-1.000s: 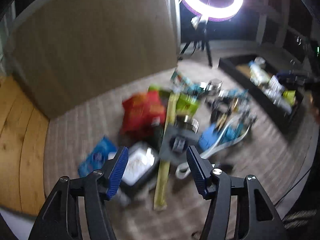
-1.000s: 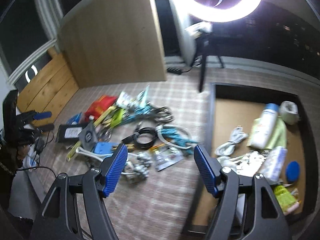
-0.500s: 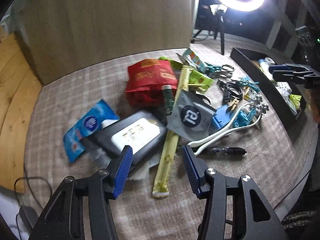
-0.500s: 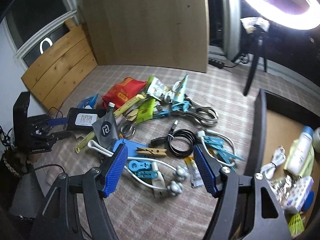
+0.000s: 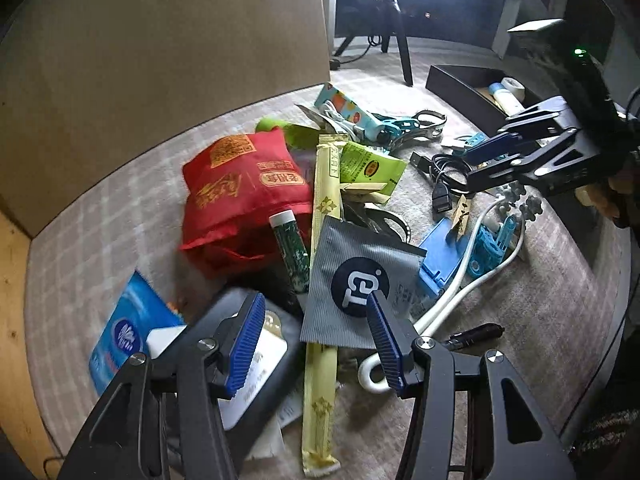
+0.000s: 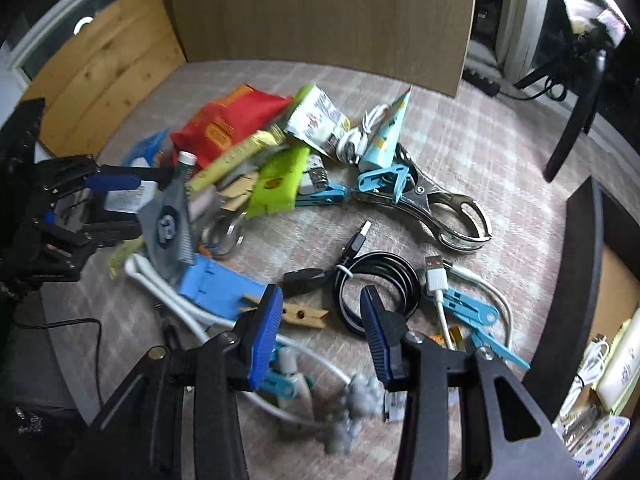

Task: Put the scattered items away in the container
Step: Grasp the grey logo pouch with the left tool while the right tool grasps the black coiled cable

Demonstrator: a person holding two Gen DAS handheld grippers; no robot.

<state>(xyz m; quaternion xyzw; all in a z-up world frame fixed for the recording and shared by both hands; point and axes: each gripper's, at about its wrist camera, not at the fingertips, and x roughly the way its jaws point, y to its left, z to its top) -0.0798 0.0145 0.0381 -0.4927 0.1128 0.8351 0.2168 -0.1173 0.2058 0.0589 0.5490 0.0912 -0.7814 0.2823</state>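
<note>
- Both grippers have dropped from a high view of the room to low over the pile on the mat [image 5: 540, 320]; the container [image 6: 580, 248] has slid to the right edge of the right view.
- The left gripper [image 5: 316, 340] hangs over the grey sachet [image 5: 360, 284] and the yellow stick pack [image 5: 320, 380], jaws apart and clamped on nothing; whether a pad touches the sachet cannot be told.
- The right gripper [image 6: 320, 328] has its jaws closing, narrower than a moment ago, with the clothespin [image 6: 296, 314] and the edge of the black cable coil [image 6: 380, 280] in the gap; nothing is pinched yet.
- Judgement: both hands are committing to picks, so the carry to the container comes next; most items are still scattered.
</note>
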